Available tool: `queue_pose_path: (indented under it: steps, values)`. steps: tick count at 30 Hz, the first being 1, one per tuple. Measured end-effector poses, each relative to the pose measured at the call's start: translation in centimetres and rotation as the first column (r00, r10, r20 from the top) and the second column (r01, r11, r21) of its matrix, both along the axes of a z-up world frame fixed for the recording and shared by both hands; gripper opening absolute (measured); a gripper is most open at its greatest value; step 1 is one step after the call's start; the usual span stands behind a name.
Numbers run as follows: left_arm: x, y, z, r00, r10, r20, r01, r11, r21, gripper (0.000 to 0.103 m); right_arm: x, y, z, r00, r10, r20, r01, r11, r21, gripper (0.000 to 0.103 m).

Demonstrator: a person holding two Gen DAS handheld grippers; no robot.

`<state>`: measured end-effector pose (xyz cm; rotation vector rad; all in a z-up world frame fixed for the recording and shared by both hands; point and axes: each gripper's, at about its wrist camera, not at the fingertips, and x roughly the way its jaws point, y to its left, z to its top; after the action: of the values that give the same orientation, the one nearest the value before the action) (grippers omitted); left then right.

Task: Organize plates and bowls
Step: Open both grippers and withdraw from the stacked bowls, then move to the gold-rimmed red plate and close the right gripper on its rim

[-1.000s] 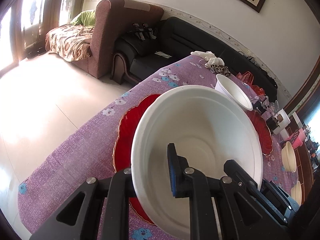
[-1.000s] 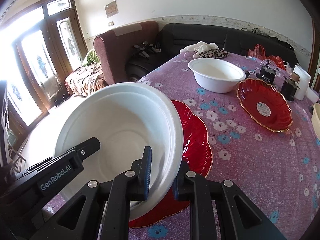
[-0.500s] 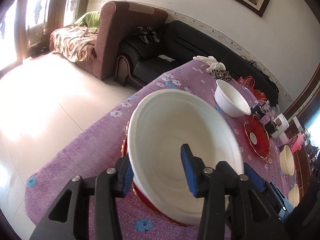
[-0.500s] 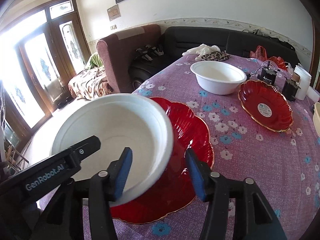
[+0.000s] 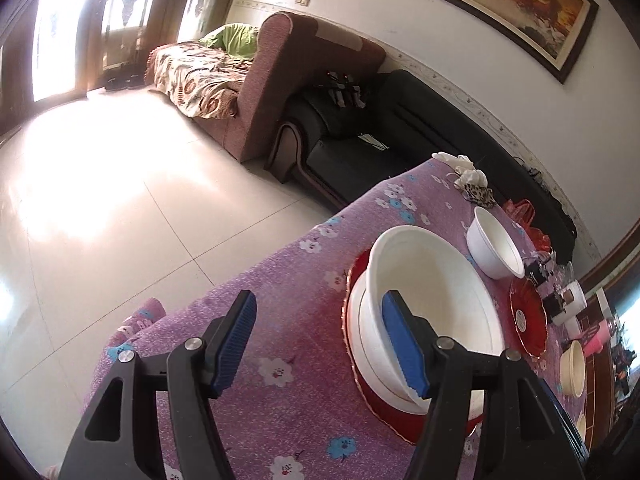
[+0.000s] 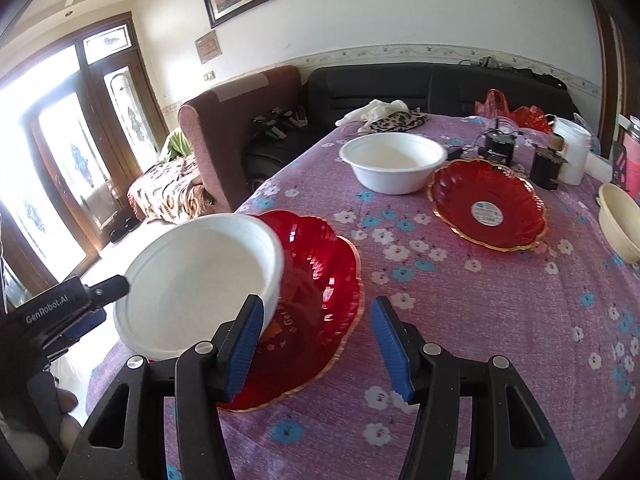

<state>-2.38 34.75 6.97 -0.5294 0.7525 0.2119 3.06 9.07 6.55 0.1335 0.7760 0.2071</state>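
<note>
A large white bowl point(image 5: 436, 304) point(image 6: 200, 280) rests on a big red scalloped plate point(image 6: 320, 304) point(image 5: 384, 404) near the table's near corner. My left gripper point(image 5: 316, 340) is open and empty, just left of the bowl's rim. My right gripper point(image 6: 316, 344) is open and empty, above the red plate beside the bowl. A second white bowl point(image 6: 394, 166) point(image 5: 494, 246) and a smaller red plate point(image 6: 488, 208) point(image 5: 528, 324) stand further along the table.
A purple flowered tablecloth point(image 6: 480, 320) covers the table. A cream bowl point(image 6: 622, 226) sits at the right edge. Jars, a black device point(image 6: 500, 146) and cloths point(image 6: 384, 114) crowd the far end. Sofas point(image 5: 360, 128) and bare floor lie beyond the table's left edge.
Both grippers were shut on the large white bowl's rim. They opened, let it go onto the red plate, and pulled back from it.
</note>
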Motion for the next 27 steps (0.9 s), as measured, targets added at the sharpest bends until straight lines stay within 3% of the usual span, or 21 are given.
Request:
queue_pose_path:
  steps: [5,17,22,27]
  values:
    - [-0.6,0.4,-0.1,1.000,0.010,-0.001,-0.010,1.000,-0.011,0.065,-0.8,-3.8,0.0,0.998,-0.069,-0.002,0.069,0.998,0.008,0.061]
    - [-1.0,-6.5,2.3,0.988,-0.141,0.062,0.137,0.989,0.059,0.066,-1.6,-16.1,-1.7,0.947,-0.317,-0.060,0.320,0.946,0.051,0.061]
    - [-1.0,-11.4,3.3,0.957,-0.278,0.085,0.265,0.954,0.139,0.072,0.5,-20.6,-2.8,0.916,-0.385,-0.115,0.396,0.912,0.103,0.061]
    - [-0.8,-15.8,3.1,0.921,-0.383,0.071,0.363,0.910,0.199,0.072,5.2,-22.6,-3.2,0.905,-0.398,-0.151,0.417,0.900,0.125,0.061]
